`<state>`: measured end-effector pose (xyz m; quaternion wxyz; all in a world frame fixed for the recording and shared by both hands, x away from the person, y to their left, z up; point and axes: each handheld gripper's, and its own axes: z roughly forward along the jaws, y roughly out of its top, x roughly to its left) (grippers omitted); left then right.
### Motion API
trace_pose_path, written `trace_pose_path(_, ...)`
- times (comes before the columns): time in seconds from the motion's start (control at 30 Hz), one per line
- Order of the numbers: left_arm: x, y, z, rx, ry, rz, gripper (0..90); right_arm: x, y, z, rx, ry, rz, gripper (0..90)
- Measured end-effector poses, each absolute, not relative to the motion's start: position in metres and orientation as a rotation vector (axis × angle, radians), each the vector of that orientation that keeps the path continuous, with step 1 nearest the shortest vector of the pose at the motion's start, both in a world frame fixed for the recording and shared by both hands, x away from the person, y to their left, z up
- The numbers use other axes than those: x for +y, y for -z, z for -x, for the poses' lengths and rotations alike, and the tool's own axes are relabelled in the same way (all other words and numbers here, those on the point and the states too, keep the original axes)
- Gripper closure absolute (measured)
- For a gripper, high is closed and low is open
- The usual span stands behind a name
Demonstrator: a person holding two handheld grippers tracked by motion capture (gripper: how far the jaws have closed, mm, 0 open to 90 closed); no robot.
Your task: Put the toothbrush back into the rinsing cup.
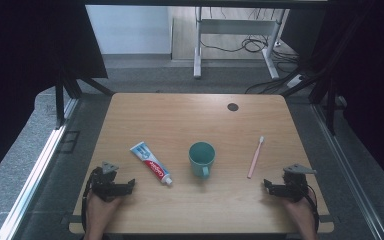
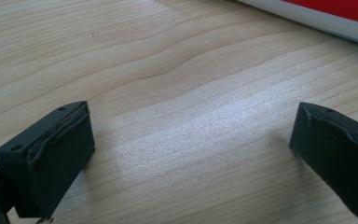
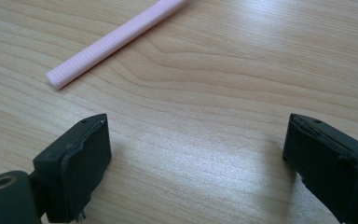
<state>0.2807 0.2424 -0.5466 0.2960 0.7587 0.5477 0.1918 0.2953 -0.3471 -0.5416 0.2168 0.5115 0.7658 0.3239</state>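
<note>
Table (image 1: 195,112): pale wood-grain top, rectangular with rounded corners; small dark round disc (image 1: 233,107) set near the far edge.
Toothpaste tube (image 1: 151,163): flat, soft-looking, white with red and blue print; lying on the table left of centre, white cap end toward the near edge, crimped end away. A strip of its white and red side at the top right edge of the left gripper view (image 2: 326,14).
Cup (image 1: 201,158): teal, round, smooth, upright at the middle of the table, handle turned toward the near edge; nothing seen inside.
Toothbrush (image 1: 255,157): slim pink stick, white bristled head at the far end; lying right of the cup, well apart from it. Ribbed pink handle end in the right gripper view (image 3: 114,39), flat on the wood, ahead of the jaws.
Left gripper (image 1: 130,184): black, matte, blocky jaws spread wide, bare wood between; low at the near left, just short of the tube's cap, not touching.
Right gripper (image 1: 267,185): black, jaws spread wide, holding nothing; low at the near right, near the toothbrush's handle end, apart from it.
</note>
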Motion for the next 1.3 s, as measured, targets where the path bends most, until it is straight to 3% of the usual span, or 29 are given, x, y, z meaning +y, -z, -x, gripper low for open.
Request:
trace_pose_path(1.13, 0.242, 0.547, -0.281, 1.461, -0.512, -2.016, 0.0, -0.357, 0.523, -0.292, 2.124, -0.973, -1.464, 8.4)
trace_pose_path(1.3, 0.242, 0.547, -0.281, 1.463, -0.515, -2.015, 0.0, -0.355, 0.519, -0.291, 2.152, -0.984, -1.462, 22.0)
